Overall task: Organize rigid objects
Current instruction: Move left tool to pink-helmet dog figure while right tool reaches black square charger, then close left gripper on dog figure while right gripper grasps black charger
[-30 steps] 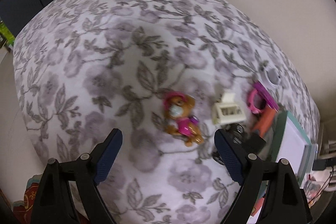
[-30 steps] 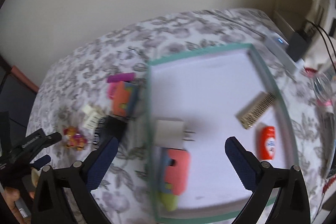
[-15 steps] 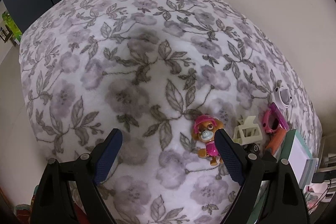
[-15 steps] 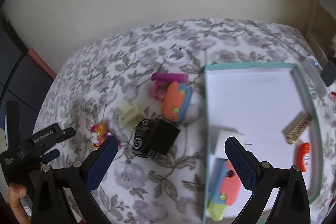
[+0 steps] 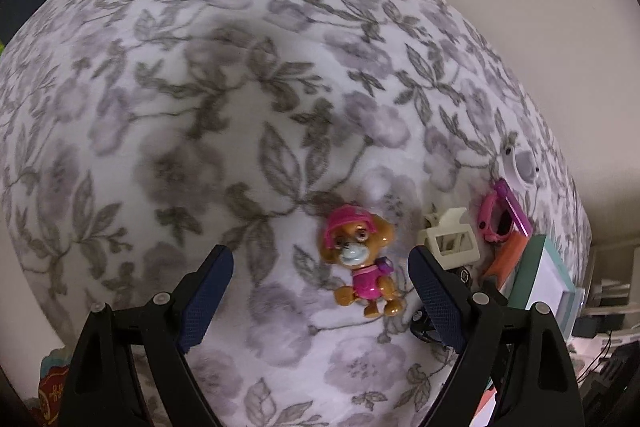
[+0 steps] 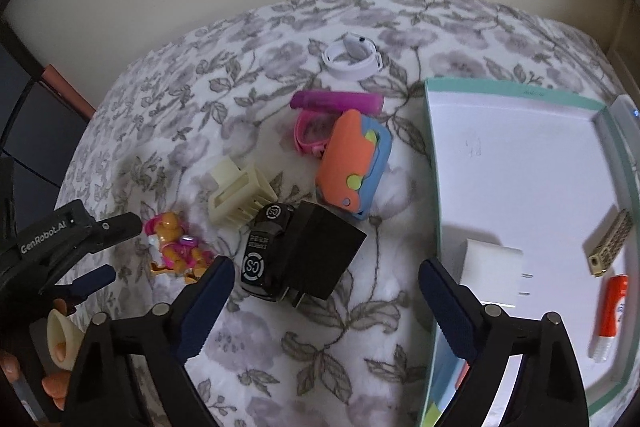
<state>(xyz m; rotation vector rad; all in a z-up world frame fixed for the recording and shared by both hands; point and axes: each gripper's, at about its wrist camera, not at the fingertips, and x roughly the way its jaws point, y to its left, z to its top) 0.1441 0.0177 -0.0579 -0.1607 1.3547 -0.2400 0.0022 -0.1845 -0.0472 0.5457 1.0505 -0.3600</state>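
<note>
Left gripper (image 5: 320,291) hangs wide open over the puppy figure (image 5: 362,261) (gripping nothing); right gripper (image 6: 326,301), jaws just narrowing yet still empty, hovers above the black charger (image 6: 316,253).

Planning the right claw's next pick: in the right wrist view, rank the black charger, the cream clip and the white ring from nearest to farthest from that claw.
From the right claw:
1. Black charger, just ahead, left of centre.
2. Cream clip, farther up and left.
3. White ring, at the cloth's far end.
</note>
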